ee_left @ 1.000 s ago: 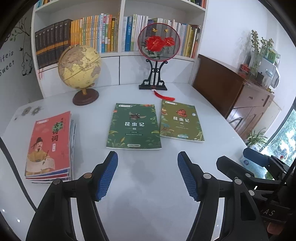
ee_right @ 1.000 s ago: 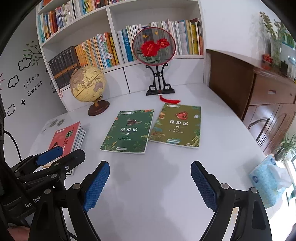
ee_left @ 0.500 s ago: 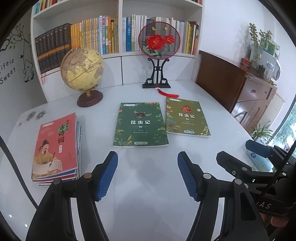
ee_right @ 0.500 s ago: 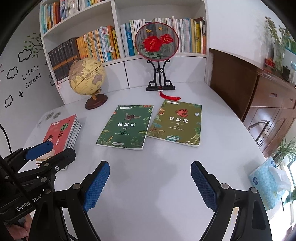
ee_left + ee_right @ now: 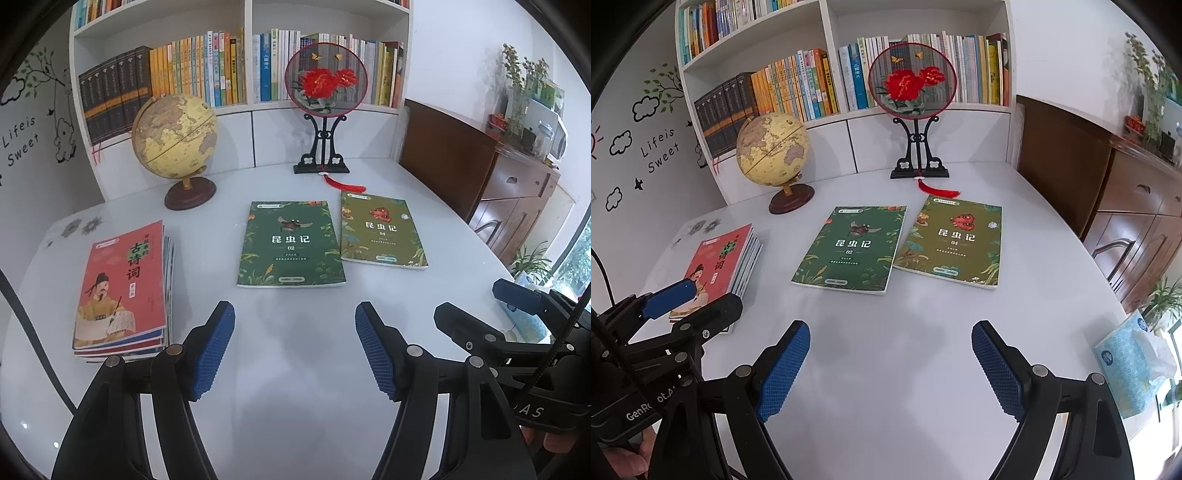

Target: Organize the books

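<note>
Both views now higher, tilted back; books sit farther ahead. Left gripper [image 5: 294, 354], right gripper [image 5: 891, 365] spread, empty. Green book [image 5: 290, 244], olive book [image 5: 380, 232] loose ahead; red stack [image 5: 123, 288] ahead-left.

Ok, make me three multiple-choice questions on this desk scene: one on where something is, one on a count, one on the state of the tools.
1. What lies left of the 02 book?
A globe
B red stack
C tissue pack
2. How many green-cover books lie flat apart from the stack?
A one
B two
C four
3. The left tool and right tool are:
A both open
B both shut
C one holding a book

B: the stack sits at the table's left.
B: the 02 book and the 04 book.
A: both gaps are wide and empty.
</note>
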